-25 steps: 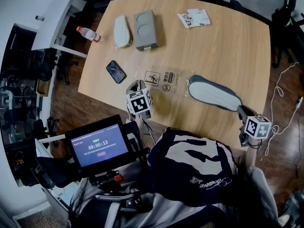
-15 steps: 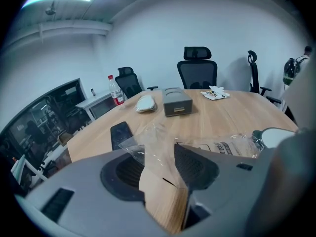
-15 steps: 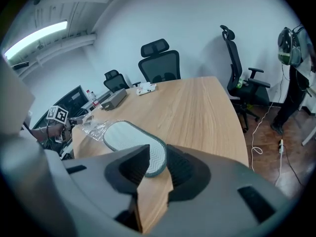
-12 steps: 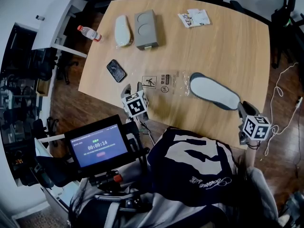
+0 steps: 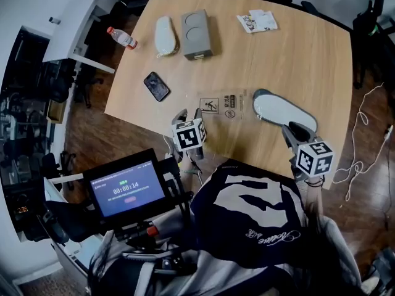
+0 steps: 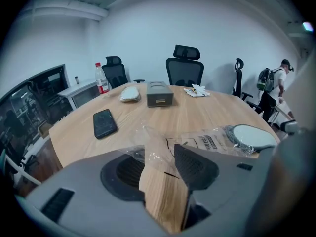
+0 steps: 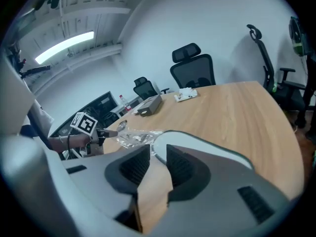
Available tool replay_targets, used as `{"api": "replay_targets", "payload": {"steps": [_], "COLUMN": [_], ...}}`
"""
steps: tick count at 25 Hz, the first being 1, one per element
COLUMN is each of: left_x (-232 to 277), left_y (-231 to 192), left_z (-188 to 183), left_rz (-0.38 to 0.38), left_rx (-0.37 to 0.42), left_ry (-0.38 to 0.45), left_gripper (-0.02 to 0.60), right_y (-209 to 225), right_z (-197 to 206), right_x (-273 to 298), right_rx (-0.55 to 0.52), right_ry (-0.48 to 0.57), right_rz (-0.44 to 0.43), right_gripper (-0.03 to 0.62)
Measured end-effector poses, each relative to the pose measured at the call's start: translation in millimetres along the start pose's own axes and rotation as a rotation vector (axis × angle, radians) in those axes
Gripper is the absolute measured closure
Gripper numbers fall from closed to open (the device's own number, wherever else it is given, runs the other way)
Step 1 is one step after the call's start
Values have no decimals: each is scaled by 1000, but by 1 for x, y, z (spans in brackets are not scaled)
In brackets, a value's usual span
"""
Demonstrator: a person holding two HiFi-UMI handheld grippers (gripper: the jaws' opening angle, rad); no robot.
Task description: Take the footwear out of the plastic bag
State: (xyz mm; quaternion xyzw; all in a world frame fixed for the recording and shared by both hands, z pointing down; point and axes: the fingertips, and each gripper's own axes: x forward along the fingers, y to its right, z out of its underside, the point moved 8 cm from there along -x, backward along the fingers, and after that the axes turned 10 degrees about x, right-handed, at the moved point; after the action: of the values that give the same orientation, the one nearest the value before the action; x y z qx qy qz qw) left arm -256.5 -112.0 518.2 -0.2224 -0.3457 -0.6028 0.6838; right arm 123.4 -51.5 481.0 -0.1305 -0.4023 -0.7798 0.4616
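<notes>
Left gripper (image 6: 159, 156) and right gripper (image 7: 157, 157) both have jaws apart, holding nothing — the grey white-insoled shoe (image 5: 284, 110) lies on the wooden table (image 5: 302, 48), mostly clear of the transparent printed plastic bag (image 5: 221, 103) — only its toe seemingly left to free.

The table (image 5: 296, 60) is pale wood grain, and the slipper (image 5: 284, 108) shows a white sole ringed in dark grey, while the plastic bag (image 5: 222, 105) is clear with black print. The phone (image 5: 157, 86) is black, the box (image 5: 197, 34) plain grey, the bottle (image 5: 121, 37) clear with a red cap and red label, and the screen (image 5: 128, 190) glows blue with white digits.
</notes>
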Motion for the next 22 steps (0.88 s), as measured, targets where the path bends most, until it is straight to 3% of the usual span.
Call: {"api": "replay_targets", "payload": {"steps": [5, 12, 18, 22], "left_x": [-13, 3, 3, -17], "left_y": [25, 40, 37, 32], "left_z": [12, 33, 40, 54], "left_rz": [79, 134, 110, 93], "left_rx": [30, 48, 42, -19], "left_ry": [-4, -25, -56, -57], "left_gripper": [402, 402, 402, 402], "right_y": [-47, -51, -32, -24], "right_z": [11, 24, 39, 50], "right_x": [43, 140, 175, 177], "right_rx": [-75, -118, -176, -203], "right_ry": [-45, -151, -273, -309], "right_rz": [-53, -19, 52, 81], "right_gripper": [516, 572, 572, 595]}}
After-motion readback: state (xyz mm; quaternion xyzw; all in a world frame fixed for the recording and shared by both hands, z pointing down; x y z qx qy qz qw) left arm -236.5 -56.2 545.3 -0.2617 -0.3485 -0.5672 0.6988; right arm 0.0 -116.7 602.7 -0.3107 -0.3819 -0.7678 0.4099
